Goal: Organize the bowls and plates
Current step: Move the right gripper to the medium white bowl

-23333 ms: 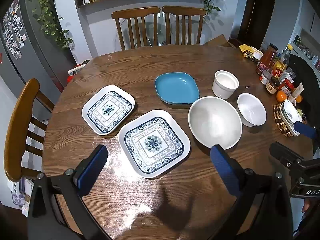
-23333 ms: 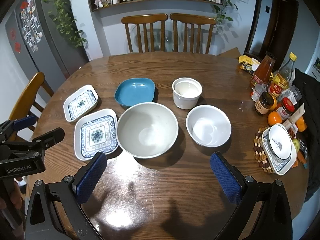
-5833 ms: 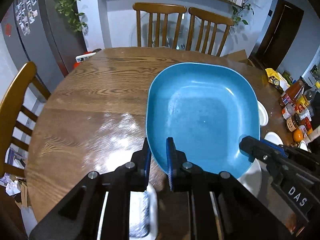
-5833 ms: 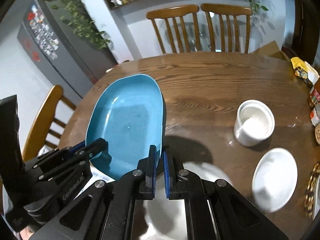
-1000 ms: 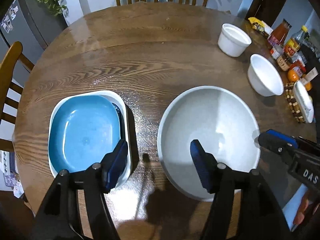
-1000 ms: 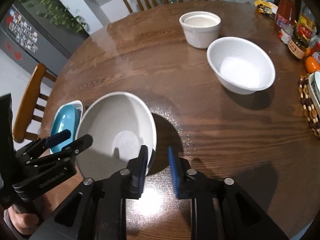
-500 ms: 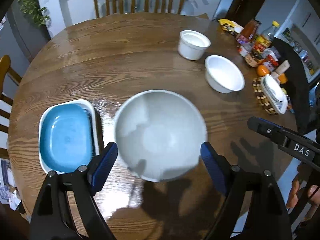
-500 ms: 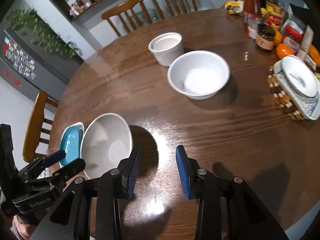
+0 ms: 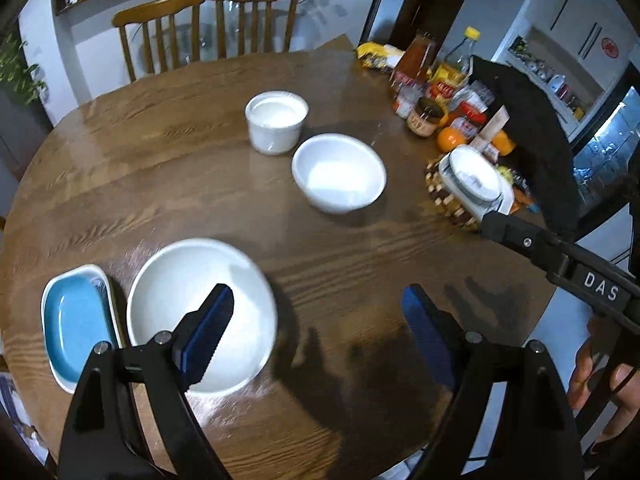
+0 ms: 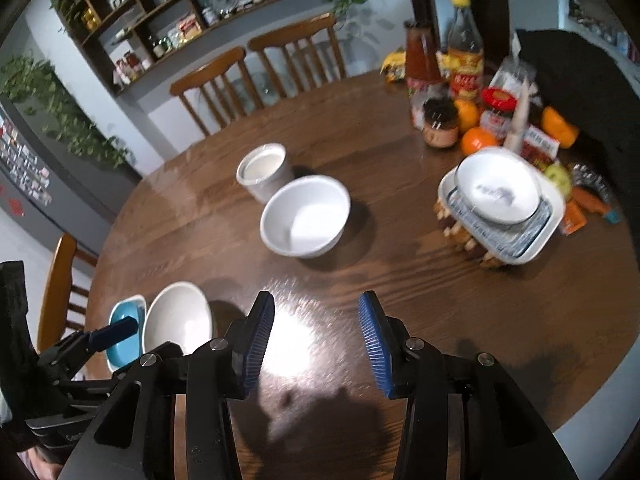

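Observation:
The large white bowl (image 9: 176,296) sits on the round wooden table (image 9: 200,184) beside the blue plate (image 9: 72,320), which lies stacked on a white square plate (image 9: 60,380). A medium white bowl (image 9: 338,172) and a white ramekin (image 9: 276,120) stand further back. My left gripper (image 9: 320,328) is open and empty, above the table just right of the large bowl. My right gripper (image 10: 316,344) is open and empty, over the table's near side. In the right wrist view the large bowl (image 10: 176,324), blue plate (image 10: 122,312), medium bowl (image 10: 306,220) and ramekin (image 10: 264,172) also show.
Sauce bottles, jars and oranges (image 10: 472,112) crowd the right side of the table. A small bowl on a patterned dish (image 10: 500,200) rests on a beaded trivet. Two wooden chairs (image 9: 208,28) stand at the far side, another (image 10: 60,280) at the left.
Both grippers opened wider and drew back from the large bowl, which now rests on the table beside the plate stack. Both views swung right toward the smaller bowls.

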